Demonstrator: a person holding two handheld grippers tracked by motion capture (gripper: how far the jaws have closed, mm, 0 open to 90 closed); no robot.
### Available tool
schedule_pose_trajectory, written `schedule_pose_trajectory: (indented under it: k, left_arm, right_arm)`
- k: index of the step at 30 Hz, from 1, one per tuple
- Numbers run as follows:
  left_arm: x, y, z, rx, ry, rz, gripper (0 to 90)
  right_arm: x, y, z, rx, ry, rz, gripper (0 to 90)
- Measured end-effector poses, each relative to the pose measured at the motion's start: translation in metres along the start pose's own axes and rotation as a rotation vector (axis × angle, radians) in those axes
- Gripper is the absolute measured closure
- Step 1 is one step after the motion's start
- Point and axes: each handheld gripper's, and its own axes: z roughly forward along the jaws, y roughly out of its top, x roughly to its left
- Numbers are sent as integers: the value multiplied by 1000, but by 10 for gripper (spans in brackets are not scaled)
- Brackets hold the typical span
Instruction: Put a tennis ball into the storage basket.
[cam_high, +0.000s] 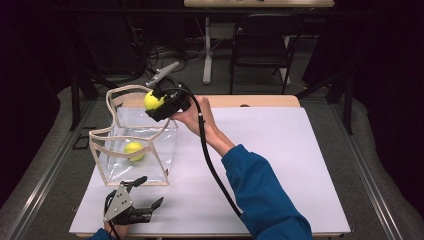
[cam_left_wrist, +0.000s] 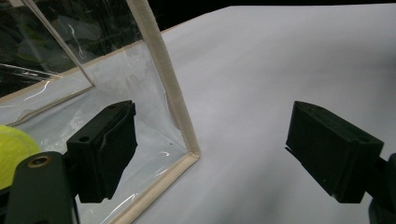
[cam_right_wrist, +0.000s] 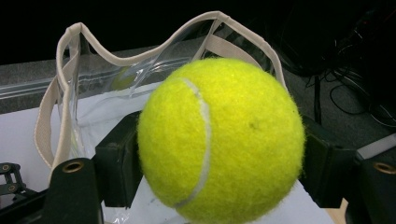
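Item: tennis ball (cam_right_wrist: 219, 140), clamped in right gripper (cam_high: 161, 103) above clear tote bag (cam_high: 132, 172) (second ball (cam_high: 134, 150) inside). Left gripper (cam_high: 137, 197) agape, apparently near the bag's corner. Next: lower, release.

Tennis ball (cam_right_wrist: 219, 140): fuzzy yellow-green sphere with a white curved seam, clamped between the two black jaws of the right gripper (cam_high: 159, 105), above the open mouth of the bag. Clear plastic bag (cam_high: 116, 134): beige-trimmed, upright on the white surface, just beyond those jaws, containing a second tennis ball (cam_high: 134, 150).
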Motion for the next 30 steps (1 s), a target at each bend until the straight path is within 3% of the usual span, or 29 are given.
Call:
schedule_pose_trajectory:
  k: [30]
  left_arm:
    - [0, 0, 0, -2, -2, -4, 161]
  right_arm:
    - [7, -1, 21, 88, 45, -15, 258]
